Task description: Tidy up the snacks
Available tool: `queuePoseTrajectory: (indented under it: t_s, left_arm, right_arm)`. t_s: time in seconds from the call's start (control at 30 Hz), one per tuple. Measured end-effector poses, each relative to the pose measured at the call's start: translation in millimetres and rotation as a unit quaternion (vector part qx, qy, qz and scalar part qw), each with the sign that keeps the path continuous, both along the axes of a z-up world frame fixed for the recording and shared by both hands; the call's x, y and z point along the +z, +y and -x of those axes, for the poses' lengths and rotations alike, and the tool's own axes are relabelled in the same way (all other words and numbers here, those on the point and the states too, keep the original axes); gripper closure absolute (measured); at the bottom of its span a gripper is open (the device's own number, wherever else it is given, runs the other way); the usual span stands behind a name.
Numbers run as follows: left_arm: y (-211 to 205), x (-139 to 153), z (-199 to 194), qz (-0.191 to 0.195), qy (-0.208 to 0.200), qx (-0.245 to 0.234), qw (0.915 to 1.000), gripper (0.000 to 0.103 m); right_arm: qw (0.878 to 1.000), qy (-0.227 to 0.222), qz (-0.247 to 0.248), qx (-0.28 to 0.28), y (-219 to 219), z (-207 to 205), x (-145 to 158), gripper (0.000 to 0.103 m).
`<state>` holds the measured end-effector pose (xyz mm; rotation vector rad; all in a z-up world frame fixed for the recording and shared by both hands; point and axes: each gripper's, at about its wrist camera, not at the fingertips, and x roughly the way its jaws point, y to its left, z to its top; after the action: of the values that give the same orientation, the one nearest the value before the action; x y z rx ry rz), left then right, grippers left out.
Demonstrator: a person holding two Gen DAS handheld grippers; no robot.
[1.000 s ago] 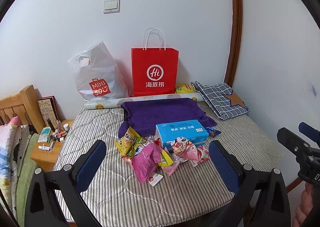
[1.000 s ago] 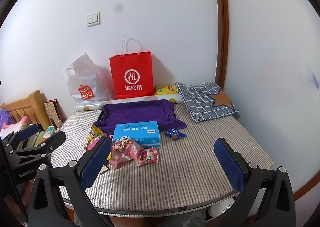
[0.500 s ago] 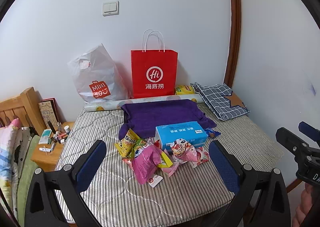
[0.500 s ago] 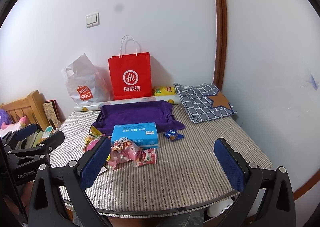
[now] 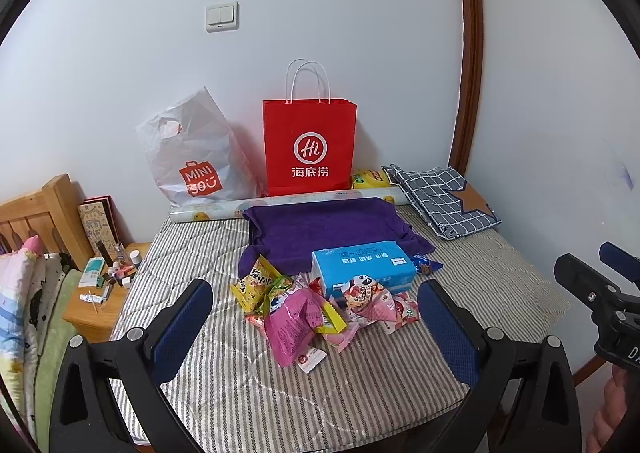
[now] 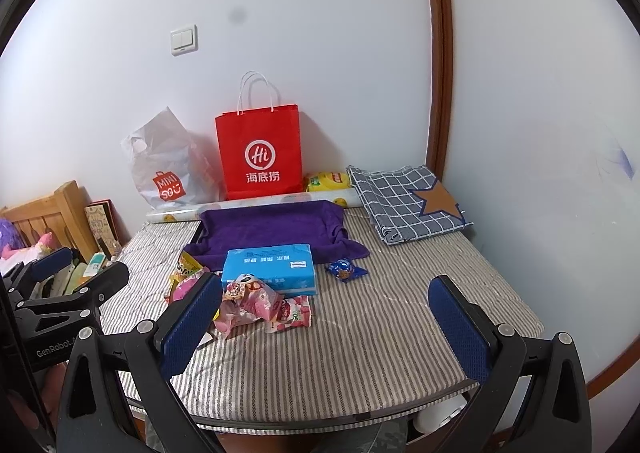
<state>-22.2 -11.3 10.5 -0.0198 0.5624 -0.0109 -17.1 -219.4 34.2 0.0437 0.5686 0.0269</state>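
Several snack packets lie heaped on a striped mattress [image 5: 224, 393]: a big pink bag [image 5: 290, 323], a yellow bag [image 5: 256, 284] and pink-and-white packets [image 6: 260, 303]. A small blue packet [image 6: 345, 269] lies apart to the right. A light blue box [image 5: 362, 267] rests behind the heap, partly on a purple towel [image 5: 328, 225]. My left gripper [image 5: 314, 327] hovers open above the mattress's near side, the heap between its pads. My right gripper [image 6: 326, 317] is open too, with nothing between its fingers, to the right of the heap.
A red paper bag [image 5: 310, 145] and a white plastic bag [image 5: 192, 157] lean on the back wall. A yellow pack [image 6: 326, 181] and a folded checked cloth [image 6: 408, 201] lie at back right. A cluttered wooden nightstand [image 5: 100, 293] stands on the left.
Both views have tilted up slightly, so the mattress and its contents sit a little lower in frame. Nothing on the mattress has moved, and both grippers stay open.
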Motion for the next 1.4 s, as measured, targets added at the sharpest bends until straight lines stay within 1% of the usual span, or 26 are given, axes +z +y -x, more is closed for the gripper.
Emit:
queuePoseTrajectory:
  t_s: [0.17, 0.5, 0.63, 0.77, 0.87, 0.97, 1.1, 1.27, 1.37, 1.4]
  left_arm:
    - [-1, -2, 0, -0.001, 0.001, 0.000, 1.0000, 0.000]
    - [3, -7, -5, 0.004, 0.005, 0.006, 1.0000, 0.000]
    - [9, -12, -10, 0.012, 0.011, 0.011, 0.9998, 0.000]
    - [17, -21, -21, 0.025, 0.025, 0.018, 0.9992, 0.000]
    - [26, -30, -30, 0.035, 0.034, 0.023, 0.9986, 0.000]
    - [34, -39, -39, 0.034, 0.036, 0.031, 0.9983, 0.000]
    - [48, -55, -58, 0.046, 0.045, 0.030, 0.9975, 0.001]
    - [59, -75, -80, 0.036, 0.058, 0.029, 0.9972, 0.001]
    - [67, -90, -98, 0.025, 0.079, 0.037, 0.9959, 0.001]
    - [71, -95, -104, 0.028, 0.089, 0.036, 0.9950, 0.001]
  right_arm:
    - [1.000, -0.002, -0.002, 0.000, 0, 1, 0, 0.001]
    - [1.000, 0.011, -0.004, -0.001, -1, -5, -7, 0.001]
    - [1.000, 0.021, -0.004, -0.004, -1, -13, -13, 0.000]
    - [0.999, 0.032, -0.015, -0.003, -3, -23, -23, 0.000]
    - [0.999, 0.031, -0.019, -0.007, -5, -27, -30, 0.000]
    - [0.999, 0.038, -0.023, 0.006, -5, -36, -40, 0.000]
    - [0.998, 0.058, -0.011, 0.004, -2, -54, -60, 0.000]
    - [0.996, 0.083, 0.003, 0.012, 6, -81, -98, 0.001]
    - [0.994, 0.107, 0.010, 0.032, 12, -99, -119, 0.002]
    - [0.992, 0.120, 0.005, 0.034, 13, -108, -128, 0.003]
